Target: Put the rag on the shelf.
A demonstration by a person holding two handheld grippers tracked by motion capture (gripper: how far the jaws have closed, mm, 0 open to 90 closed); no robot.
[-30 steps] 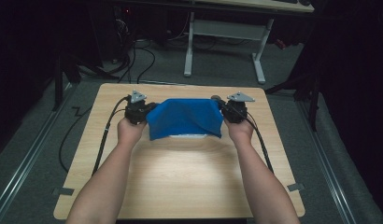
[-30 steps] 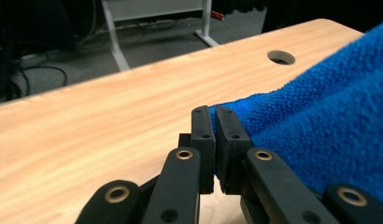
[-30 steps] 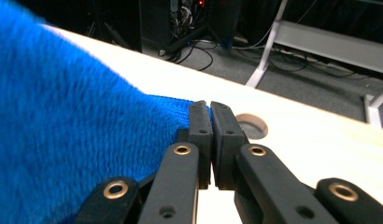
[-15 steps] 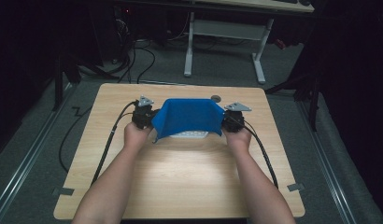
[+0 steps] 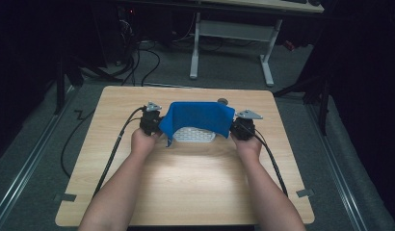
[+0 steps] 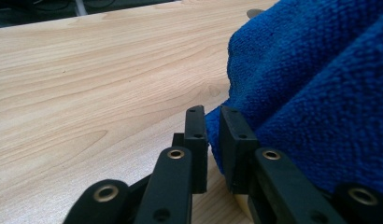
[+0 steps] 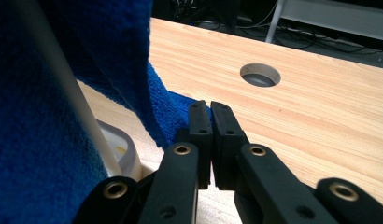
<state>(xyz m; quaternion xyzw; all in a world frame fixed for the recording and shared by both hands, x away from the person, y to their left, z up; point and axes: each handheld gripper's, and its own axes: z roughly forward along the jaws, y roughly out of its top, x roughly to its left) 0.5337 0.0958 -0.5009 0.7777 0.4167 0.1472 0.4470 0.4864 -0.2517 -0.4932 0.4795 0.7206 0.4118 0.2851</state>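
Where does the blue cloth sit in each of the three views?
High view: blue cloth stretched mid-table between both tools, over a white perforated tray.
Left gripper view: fills the right side, edge pinched in the jaws.
Right gripper view: fills the left side, corner pinched in the jaws.
Shared landmark: the wooden table.

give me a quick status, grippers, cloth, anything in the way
Left gripper and right gripper both shut on blue cloth corners. Cloth lifted over white tray. Nothing in the way.
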